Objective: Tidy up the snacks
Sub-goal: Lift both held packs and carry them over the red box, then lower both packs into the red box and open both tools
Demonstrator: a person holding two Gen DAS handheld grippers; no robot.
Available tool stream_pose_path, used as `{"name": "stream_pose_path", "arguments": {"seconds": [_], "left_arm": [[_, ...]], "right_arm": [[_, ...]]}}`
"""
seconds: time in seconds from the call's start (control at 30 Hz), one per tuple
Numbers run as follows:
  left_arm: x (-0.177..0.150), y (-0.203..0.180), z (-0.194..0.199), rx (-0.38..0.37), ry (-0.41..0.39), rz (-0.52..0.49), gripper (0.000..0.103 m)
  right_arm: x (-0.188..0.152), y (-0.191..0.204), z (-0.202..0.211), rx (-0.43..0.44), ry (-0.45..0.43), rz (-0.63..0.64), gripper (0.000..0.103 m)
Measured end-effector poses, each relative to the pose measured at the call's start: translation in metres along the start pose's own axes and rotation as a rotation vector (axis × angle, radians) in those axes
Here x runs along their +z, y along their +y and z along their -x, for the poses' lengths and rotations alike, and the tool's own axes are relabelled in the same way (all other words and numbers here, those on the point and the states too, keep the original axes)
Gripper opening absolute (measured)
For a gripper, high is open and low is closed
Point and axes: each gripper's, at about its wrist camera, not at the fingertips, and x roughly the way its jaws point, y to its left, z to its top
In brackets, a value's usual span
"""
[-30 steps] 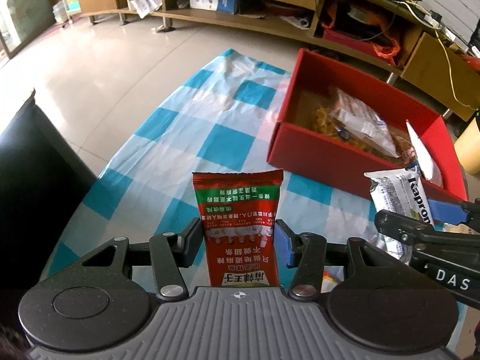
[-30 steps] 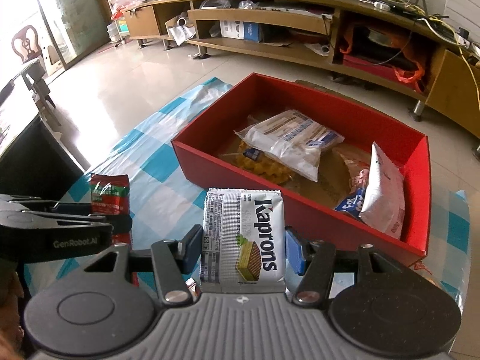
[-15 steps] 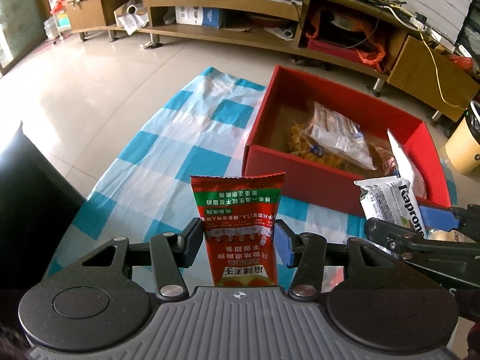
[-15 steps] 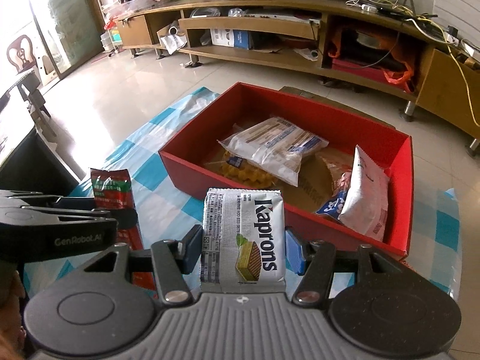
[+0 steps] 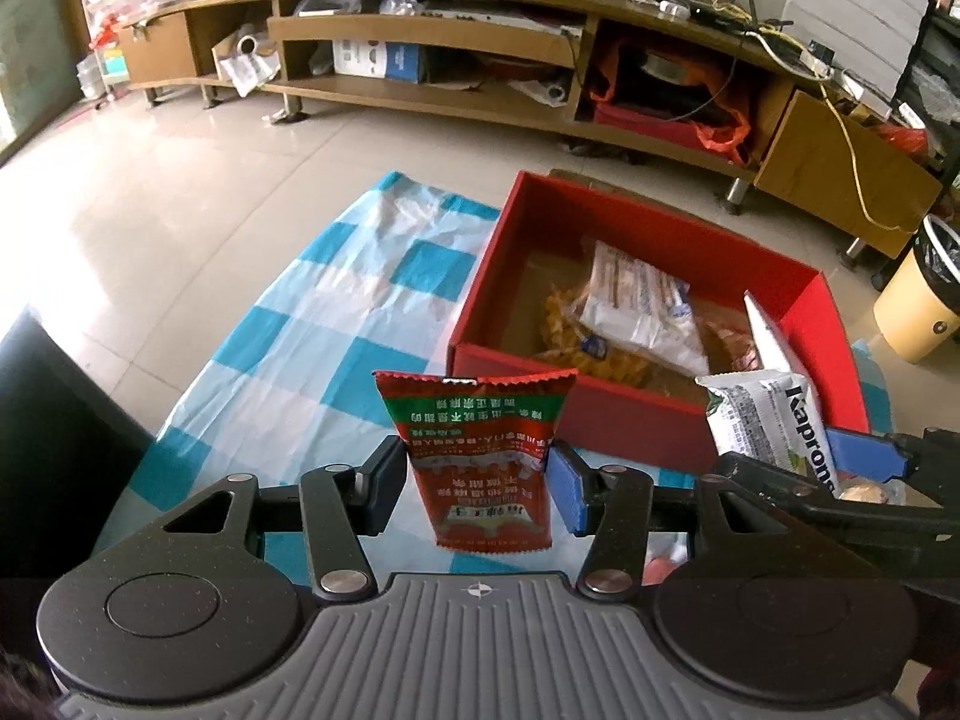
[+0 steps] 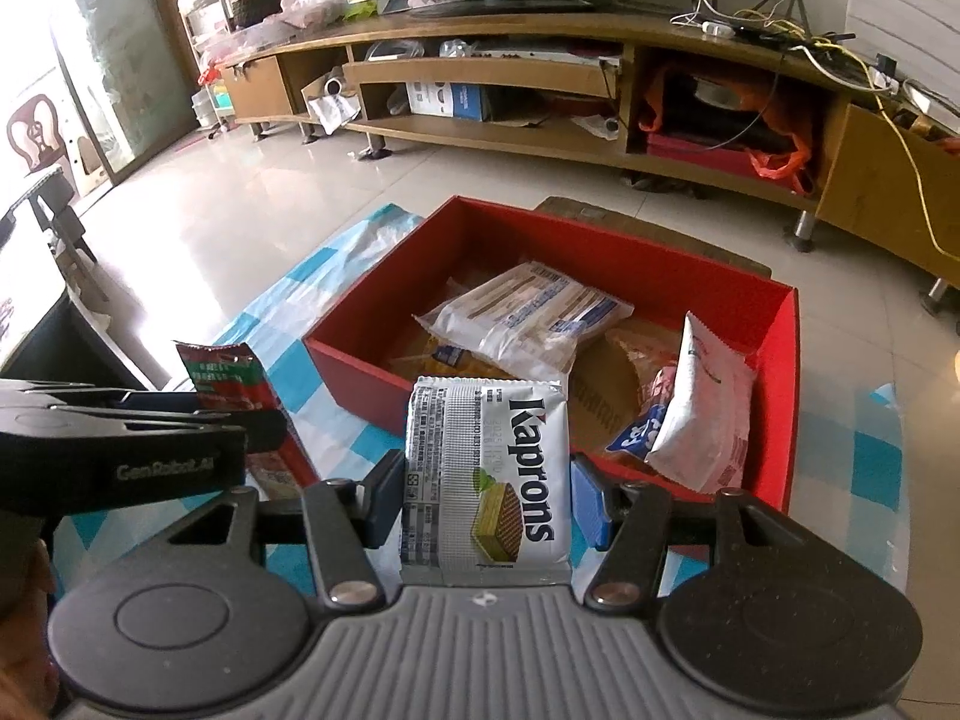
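Two grippers up over a blue-and-white checked cloth [image 5: 336, 372], each with a snack clamped.

Left gripper [image 5: 477, 483]: jaws narrowed onto a red sachet [image 5: 480, 456] with a green band, held upright, print upside down from the left wrist view, lower edge hanging free above the cloth. Same sachet [image 6: 240, 396] seen side-on from the right wrist view, poking up past the black left gripper body.

Right gripper [image 6: 485, 495]: jaws pressed against both long edges of a white Kaprons wafer pack [image 6: 486, 474], upright, lettering running along its right side. From the left wrist view, same pack [image 5: 774, 426] sticking up at the right, next to a blue pad.

Beyond both snacks, a red box [image 6: 360, 360] open on the cloth, near wall just behind the held packs. Inside: a large white-and-blue bag [image 6: 528, 312] lying flat across yellow snacks [image 6: 444, 360], and a white pouch [image 6: 702, 414] standing on edge against the right side, over a blue-printed packet [image 6: 633, 435].

Farther back, a tiled floor, then a long wooden TV cabinet [image 6: 600, 60] with cluttered shelves. Cream-coloured bin [image 5: 918, 306] at the far right of the left wrist view.
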Motion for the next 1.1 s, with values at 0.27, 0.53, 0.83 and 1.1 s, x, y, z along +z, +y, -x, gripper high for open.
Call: {"name": "stream_pose_path", "arguments": {"seconds": [0.27, 0.53, 0.83, 1.1], "left_arm": [[0.014, -0.016, 0.006, -0.026, -0.038, -0.008, 0.059], [0.03, -0.035, 0.01, -0.06, -0.071, -0.032, 0.059], [0.047, -0.05, 0.005, -0.06, -0.098, -0.059, 0.059], [0.062, -0.062, -0.011, -0.05, -0.097, -0.075, 0.059]], "right_arm": [[0.008, -0.011, 0.007, -0.006, -0.032, -0.034, 0.055], [0.017, -0.023, 0.012, -0.009, -0.062, -0.068, 0.055], [0.027, -0.037, 0.013, -0.025, -0.082, -0.106, 0.055], [0.042, -0.046, 0.003, -0.035, -0.09, -0.136, 0.055]]}}
